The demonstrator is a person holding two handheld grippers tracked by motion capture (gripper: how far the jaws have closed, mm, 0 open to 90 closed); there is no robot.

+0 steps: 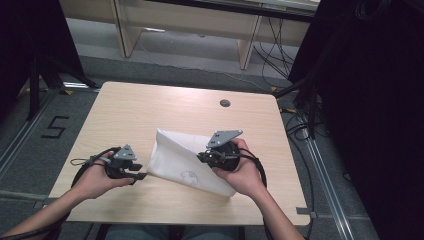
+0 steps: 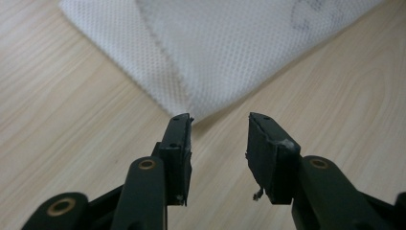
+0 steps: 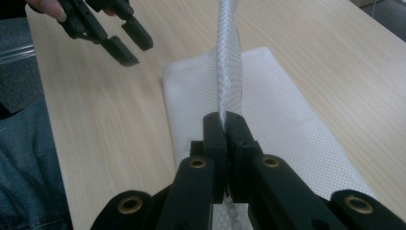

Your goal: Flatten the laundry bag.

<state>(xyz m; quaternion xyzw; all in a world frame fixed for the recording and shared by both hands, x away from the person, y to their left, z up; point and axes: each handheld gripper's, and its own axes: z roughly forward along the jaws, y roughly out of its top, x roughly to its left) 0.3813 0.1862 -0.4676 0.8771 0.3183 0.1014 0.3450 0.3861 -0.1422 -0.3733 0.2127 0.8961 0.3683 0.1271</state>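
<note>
one white mesh cloth [image 1: 175, 157] on one table [image 1: 125, 115], right gripper [image 3: 224, 125] clamped on its fold, left gripper [image 2: 218, 122] parted, empty, just beside cloth corner

cloth [image 1: 182, 162] on table [image 1: 130, 110] ctr | L gripper [image 1: 141, 176] just left of cloth | R gripper [image 1: 202, 156] over its right part

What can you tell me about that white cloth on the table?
The cloth is white with a fine mesh weave, folded over, lying slantwise on the pale wood table. A faint grey print marks it near its lower edge. The right tool is shut on a raised fold and lifts it. The left tool stands open just off one corner, pads not on the fabric.
</note>
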